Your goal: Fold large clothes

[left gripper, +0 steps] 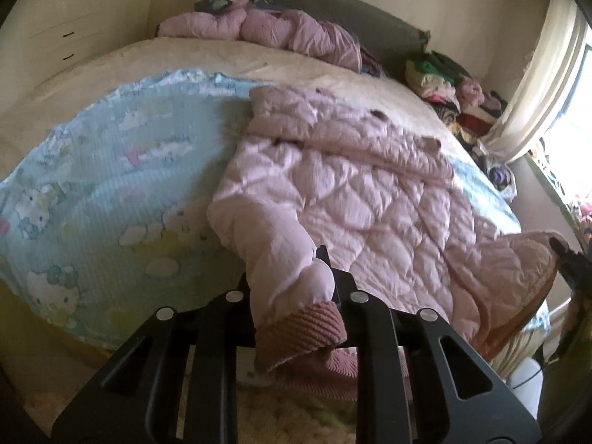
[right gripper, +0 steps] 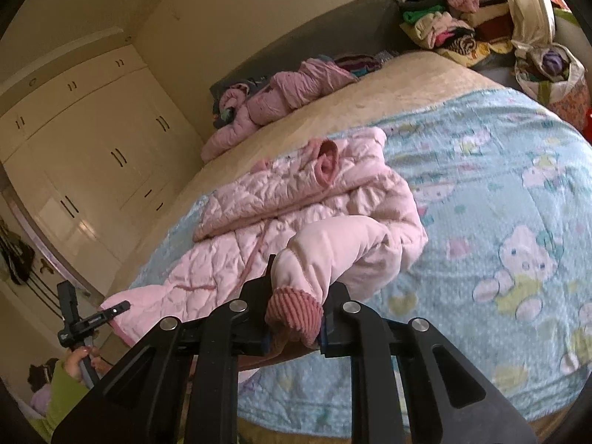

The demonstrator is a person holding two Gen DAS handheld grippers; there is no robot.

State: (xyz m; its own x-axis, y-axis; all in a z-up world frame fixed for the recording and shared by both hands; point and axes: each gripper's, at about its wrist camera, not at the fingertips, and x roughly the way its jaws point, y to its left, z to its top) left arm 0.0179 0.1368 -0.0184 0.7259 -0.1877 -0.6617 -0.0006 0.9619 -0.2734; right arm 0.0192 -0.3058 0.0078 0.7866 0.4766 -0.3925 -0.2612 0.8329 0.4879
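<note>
pink quilted jacket on bed

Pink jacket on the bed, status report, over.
Left hand-held gripper shut on one ribbed sleeve cuff. Right hand-held gripper shut on the other cuff. Pink quilted jacket unfolded on blue blanket. Nothing in the way.

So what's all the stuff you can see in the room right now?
quilted jacket: one, pink, spread on the blanket, a ribbed cuff in each gripper's jaws
blanket: one, pale blue with cartoon cats, over the bed
bed: one, cream sheet, dark headboard
second padded garment: one, pink, bunched at the headboard
clothes pile: one, mixed colours, beside the bed near the curtain
wardrobe: one, cream, along the wall
left gripper: black, shut on one cuff
right gripper: black, shut on the other cuff
</note>
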